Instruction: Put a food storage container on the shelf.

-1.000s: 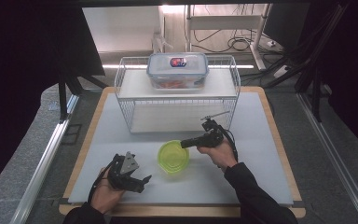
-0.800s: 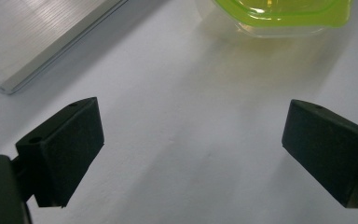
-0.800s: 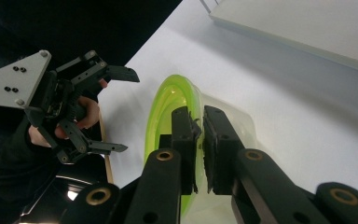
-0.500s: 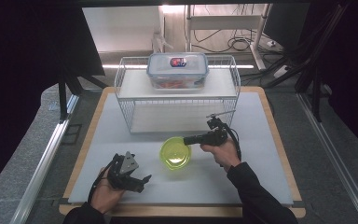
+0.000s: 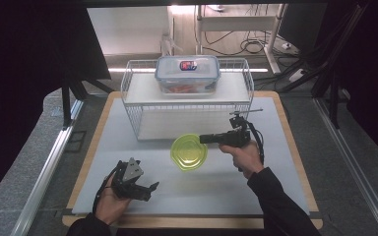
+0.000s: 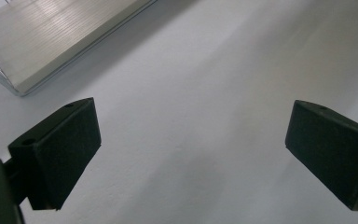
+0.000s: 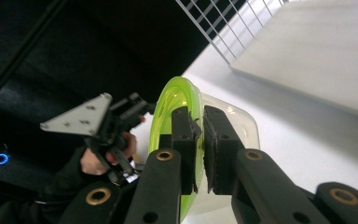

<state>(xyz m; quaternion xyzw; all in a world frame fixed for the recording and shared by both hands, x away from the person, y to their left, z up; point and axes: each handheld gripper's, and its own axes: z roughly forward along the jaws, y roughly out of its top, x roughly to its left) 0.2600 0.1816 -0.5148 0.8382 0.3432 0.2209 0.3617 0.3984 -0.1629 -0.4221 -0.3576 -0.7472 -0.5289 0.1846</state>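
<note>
Pinching the rim of the green-lidded container (image 5: 189,152) is how we hold it now; the right gripper (image 7: 200,140) has its jaws clenched on the edge, one pad on the lime lid side and one on the clear wall, as the right gripper view shows; in the high view the right gripper (image 5: 211,139) reaches in from the container's right, and the container sits near the middle of the white mat (image 5: 275,187), just in front of the wire rack (image 5: 133,105).

We judge it light, a thin plastic tub that looks empty, stiff enough to keep its shape but likely to flex at the rim; the lid is glossy and translucent, so it may be slippery under the pads, and a hold at one edge could let it swing or tilt; a grip deeper over the rim seems safer to us; it does not look fragile.

Round in outline, the lid has moulded rings; the tub below is clear.

Farther out, the rack is white-coated wire with a flat pale shelf, carrying a clear box with a blue-edged lid (image 5: 187,73); the mat is matte and smooth on a wooden board (image 5: 91,147).

Our left gripper (image 5: 145,189) rests near the front edge, jaws released wide over bare mat, grasping nothing.
</note>
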